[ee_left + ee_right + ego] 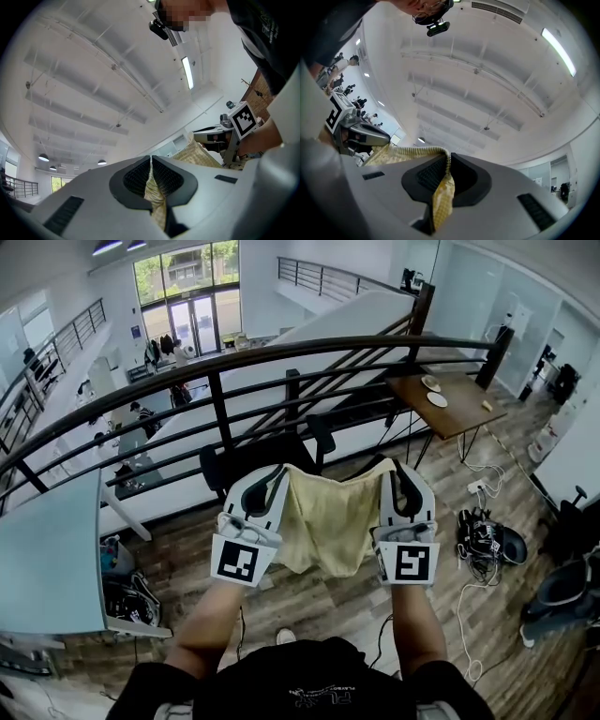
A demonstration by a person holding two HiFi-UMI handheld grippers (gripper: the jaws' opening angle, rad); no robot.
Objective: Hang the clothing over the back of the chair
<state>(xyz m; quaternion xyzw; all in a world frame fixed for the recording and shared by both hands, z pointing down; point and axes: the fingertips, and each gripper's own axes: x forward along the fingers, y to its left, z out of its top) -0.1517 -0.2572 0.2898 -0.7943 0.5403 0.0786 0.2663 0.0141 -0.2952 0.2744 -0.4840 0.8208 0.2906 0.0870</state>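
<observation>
A pale yellow garment hangs spread between my two grippers in the head view. My left gripper is shut on its left top corner, my right gripper on its right top corner. Just beyond it stands a black office chair, its back partly hidden by the cloth. In the left gripper view the yellow cloth is pinched between the black pads, with the right gripper off to the right. In the right gripper view the cloth is clamped the same way. Both grippers tilt up toward the ceiling.
A black metal railing runs across behind the chair, with a drop to a lower floor beyond. A wooden table stands at the right. Cables and bags lie on the wood floor at the right, a light-blue desk at the left.
</observation>
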